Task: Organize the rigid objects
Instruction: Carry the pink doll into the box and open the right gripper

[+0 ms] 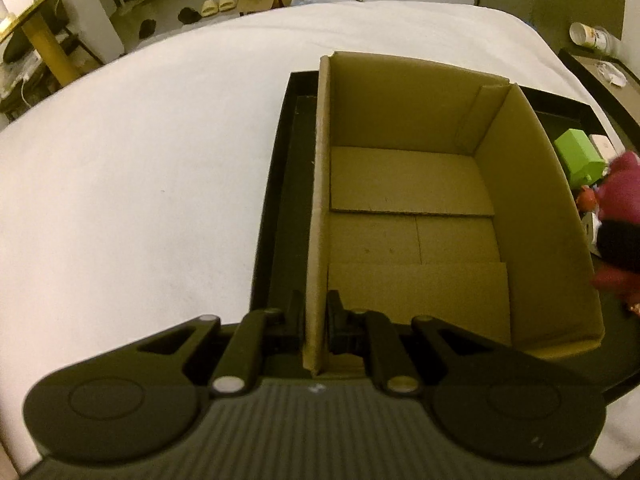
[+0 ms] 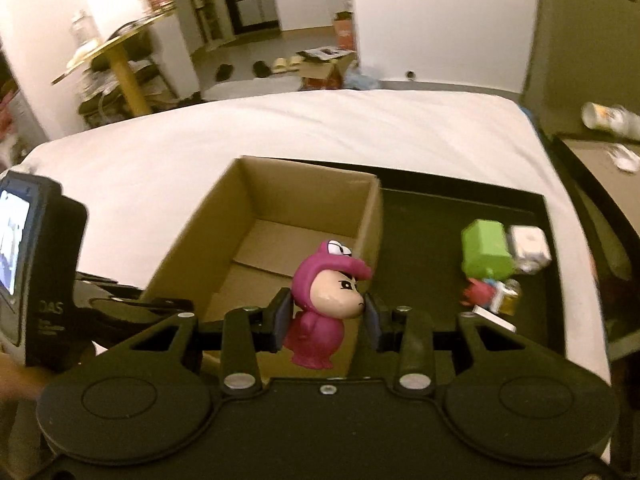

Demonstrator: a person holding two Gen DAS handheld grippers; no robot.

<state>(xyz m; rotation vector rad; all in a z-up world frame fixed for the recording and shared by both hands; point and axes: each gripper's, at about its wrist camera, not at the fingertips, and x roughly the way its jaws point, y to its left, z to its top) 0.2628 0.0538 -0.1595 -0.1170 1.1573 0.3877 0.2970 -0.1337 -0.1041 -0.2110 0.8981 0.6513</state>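
An open, empty cardboard box point(image 1: 416, 208) stands in a black tray point(image 1: 276, 208) on a white bed. My left gripper point(image 1: 315, 320) is shut on the box's left wall near its front corner. My right gripper point(image 2: 326, 316) is shut on a pink toy figurine point(image 2: 326, 300) and holds it above the box's near right corner point(image 2: 360, 220). The figurine also shows at the right edge of the left wrist view point(image 1: 620, 200). More objects lie in the tray right of the box: a green block point(image 2: 486, 250), a white cube point(image 2: 528, 246), a small red toy point(image 2: 476, 292).
The white bed point(image 1: 140, 180) spreads left of and behind the tray. A side table point(image 2: 600, 160) with a tipped cup point(image 2: 608, 120) stands at the right. The left gripper's body point(image 2: 40, 264) is at the left of the right wrist view.
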